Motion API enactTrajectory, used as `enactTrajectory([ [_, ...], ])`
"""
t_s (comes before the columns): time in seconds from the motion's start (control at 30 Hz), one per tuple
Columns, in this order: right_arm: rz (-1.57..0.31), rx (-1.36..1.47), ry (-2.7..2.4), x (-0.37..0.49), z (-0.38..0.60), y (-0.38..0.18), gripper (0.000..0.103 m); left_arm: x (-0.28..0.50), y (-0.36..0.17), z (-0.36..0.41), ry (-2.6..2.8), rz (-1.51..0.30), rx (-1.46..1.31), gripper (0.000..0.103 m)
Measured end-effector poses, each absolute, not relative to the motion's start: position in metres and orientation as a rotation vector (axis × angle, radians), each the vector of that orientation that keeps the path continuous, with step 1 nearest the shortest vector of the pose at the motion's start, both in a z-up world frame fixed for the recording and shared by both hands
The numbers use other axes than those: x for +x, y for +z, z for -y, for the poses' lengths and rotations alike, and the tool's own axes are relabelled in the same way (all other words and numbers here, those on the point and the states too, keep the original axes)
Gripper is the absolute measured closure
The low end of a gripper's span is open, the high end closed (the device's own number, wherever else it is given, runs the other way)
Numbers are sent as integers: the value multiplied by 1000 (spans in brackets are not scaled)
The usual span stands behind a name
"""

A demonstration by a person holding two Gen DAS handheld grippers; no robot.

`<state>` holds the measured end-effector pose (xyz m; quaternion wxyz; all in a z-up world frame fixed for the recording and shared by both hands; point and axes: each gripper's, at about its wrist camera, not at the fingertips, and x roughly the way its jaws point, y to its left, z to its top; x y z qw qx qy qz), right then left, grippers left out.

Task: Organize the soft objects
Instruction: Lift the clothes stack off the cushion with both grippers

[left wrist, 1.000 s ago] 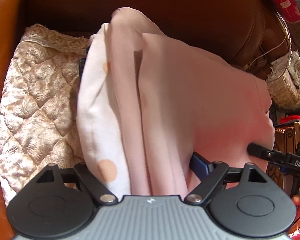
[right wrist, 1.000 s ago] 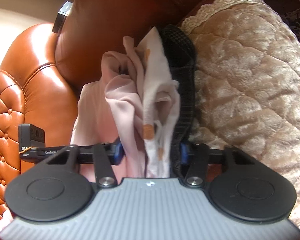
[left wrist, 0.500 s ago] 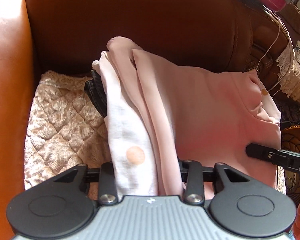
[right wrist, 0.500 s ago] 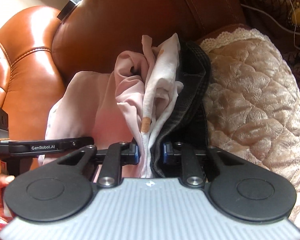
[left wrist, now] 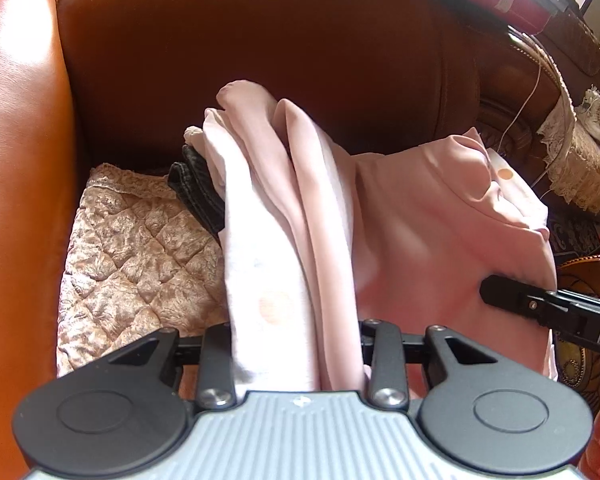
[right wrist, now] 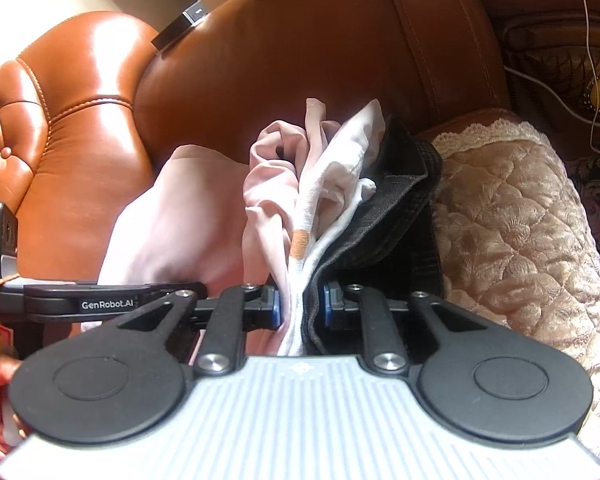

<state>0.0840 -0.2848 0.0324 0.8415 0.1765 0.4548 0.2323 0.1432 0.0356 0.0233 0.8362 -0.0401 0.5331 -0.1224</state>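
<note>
Black linkage tool [right wrist: 300,306], blue pads [right wrist: 274,306], ribbed grey body.

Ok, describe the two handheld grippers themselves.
Both look alike: a ribbed grey body, two round black discs and black linkage arms. The right gripper has blue pads. The left gripper, seen from the right wrist, reads "GenRobot.AI".

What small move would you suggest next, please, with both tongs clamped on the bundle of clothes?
Probably lower the bundle onto the quilted cushion. Both the left tongs and right tongs grip the pink garment and dark fabric held above the seat, so nothing rests flat yet.
</note>
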Motion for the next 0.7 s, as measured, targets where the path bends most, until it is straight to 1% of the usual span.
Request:
enactTrajectory([
  [0.47,-906,341,511,70,304,66,81,122,65,-27,-294,-1081,-108,67],
  [0.6,-896,343,518,67,309,73,81,117,73,-23,-292,-1067,-106,67],
  [0.7,-902,354,532,68,307,68,81,116,69,-26,-281,-1069,-99,67],
])
